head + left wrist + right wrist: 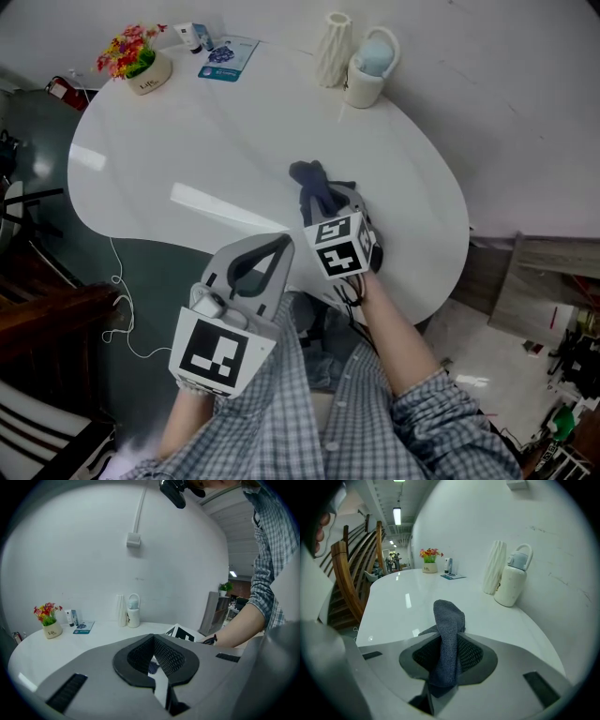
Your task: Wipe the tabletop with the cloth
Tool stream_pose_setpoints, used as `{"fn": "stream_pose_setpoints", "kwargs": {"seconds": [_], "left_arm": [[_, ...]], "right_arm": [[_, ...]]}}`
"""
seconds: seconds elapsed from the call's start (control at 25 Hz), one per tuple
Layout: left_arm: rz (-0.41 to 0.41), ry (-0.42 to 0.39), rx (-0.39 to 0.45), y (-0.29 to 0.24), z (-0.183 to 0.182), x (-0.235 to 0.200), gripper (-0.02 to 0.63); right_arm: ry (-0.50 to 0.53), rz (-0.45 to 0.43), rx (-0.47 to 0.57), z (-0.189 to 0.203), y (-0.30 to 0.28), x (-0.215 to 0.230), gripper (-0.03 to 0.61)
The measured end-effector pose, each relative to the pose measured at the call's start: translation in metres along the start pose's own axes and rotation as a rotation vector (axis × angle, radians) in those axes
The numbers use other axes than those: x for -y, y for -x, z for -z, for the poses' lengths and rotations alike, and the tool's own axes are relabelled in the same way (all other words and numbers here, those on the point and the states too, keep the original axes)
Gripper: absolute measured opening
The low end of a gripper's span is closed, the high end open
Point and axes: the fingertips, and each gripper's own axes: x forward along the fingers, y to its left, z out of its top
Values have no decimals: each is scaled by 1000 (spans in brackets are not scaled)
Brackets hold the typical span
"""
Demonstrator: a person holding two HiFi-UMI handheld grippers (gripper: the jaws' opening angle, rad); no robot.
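Two grey two-jaw tools are in play. The right gripper [330, 195] pinches the dark blue-grey knitted cloth [314, 180] over the white rounded tabletop [216, 141], towards its 5 o'clock edge. The left gripper [279, 246] hangs off the near rim at 6 o'clock, jaws pressed together on nothing.

To wipe well, I would lower the right tool until the cloth lies flat. Then sweep in overlapping passes towards 11 o'clock, stopping short of the red-and-yellow flowers in a cream pot [141, 66]. The ribbed white vase [333, 47] and cream flask [370, 70] at 1 o'clock also need a berth.

The right gripper view alone shows the cloth [447, 620] standing up in a fold from between the right gripper's [443, 667] pads. Only the head view shows how much bare top lies beyond.
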Motion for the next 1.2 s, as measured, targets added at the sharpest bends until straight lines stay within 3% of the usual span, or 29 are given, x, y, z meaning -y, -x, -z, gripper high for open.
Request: {"fn": "stream_pose_setpoints", "kwargs": {"seconds": [0.6, 1.2], "left_arm": [[46, -18, 4, -23, -11, 42, 5], [32, -9, -12, -31, -7, 44, 5]], "right_arm": [[-131, 127, -39, 67, 46, 94, 84], [-263, 313, -109, 133, 84, 217, 84]]}}
